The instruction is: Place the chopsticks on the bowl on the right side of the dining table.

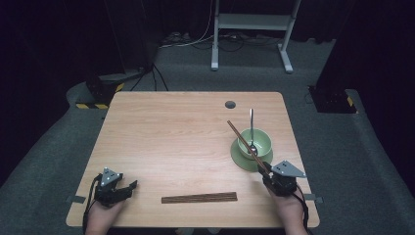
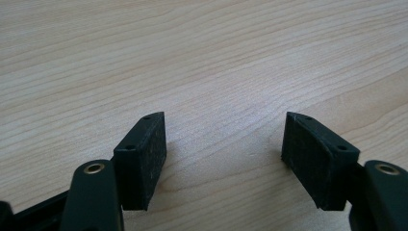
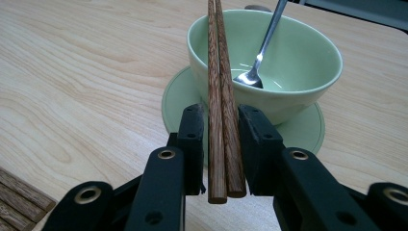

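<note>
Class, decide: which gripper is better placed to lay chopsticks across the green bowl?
Right. The right gripper already clamps a chopstick pair over the green bowl; the left gripper is open, far off.

Desk (image 1: 186, 132): light wood, grey round cap near far edge.
Bowl (image 1: 254, 142): pale green, on matching saucer (image 1: 241, 157), right side.
Spoon (image 1: 251, 128): metal, in bowl, handle pointing away.
Right gripper (image 1: 265, 170): near-right, jaws closed on a pair of chopsticks (image 1: 243, 142) slanting over the bowl's left rim.
Spare chopsticks (image 1: 199, 198): bundle flat along near edge.
Left gripper (image 1: 128, 188): near-left corner, jaws apart, holding nothing.
</note>
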`<state>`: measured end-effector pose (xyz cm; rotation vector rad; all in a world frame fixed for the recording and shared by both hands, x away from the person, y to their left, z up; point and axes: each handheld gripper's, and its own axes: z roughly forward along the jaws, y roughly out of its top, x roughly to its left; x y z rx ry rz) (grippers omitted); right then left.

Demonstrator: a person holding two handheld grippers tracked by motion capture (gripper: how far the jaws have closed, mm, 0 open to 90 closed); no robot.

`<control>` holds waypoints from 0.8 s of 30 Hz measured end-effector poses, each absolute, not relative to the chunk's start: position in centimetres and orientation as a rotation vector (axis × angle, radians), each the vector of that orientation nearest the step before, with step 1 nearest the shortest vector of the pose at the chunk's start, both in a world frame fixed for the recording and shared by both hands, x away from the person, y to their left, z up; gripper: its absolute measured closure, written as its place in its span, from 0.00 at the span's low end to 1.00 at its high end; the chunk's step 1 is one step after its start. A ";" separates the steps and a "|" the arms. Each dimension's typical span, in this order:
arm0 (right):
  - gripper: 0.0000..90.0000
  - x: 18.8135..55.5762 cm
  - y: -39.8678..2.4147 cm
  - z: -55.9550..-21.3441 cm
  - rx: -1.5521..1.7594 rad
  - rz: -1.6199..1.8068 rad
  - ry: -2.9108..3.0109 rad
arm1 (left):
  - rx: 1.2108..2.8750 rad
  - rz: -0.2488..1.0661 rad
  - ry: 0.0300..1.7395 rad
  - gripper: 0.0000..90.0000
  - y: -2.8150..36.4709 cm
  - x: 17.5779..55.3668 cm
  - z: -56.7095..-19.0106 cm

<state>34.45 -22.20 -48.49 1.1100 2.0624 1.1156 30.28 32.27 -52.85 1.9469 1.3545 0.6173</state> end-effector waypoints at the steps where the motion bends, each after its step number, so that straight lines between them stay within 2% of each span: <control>1: 0.79 34.4 -22.2 -48.5 1.111 1.116 2.062 | 1.947 0.617 1.354 0.36 32.3 30.3 -52.8; 13: 0.71 34.3 -22.6 -48.3 1.132 1.088 2.025 | 1.956 0.603 1.336 0.36 32.2 30.2 -52.8; 17: 0.70 34.2 -23.0 -48.3 1.145 1.079 2.006 | 1.976 0.582 1.308 0.31 32.2 30.2 -52.8; 21: 0.69 34.4 -23.4 -48.3 1.169 1.056 1.988 | 1.995 0.570 1.305 0.35 32.2 30.6 -52.6; 24: 0.69 34.4 -23.6 -48.3 1.176 1.039 1.980 | 2.044 0.568 1.277 0.33 31.8 31.7 -52.0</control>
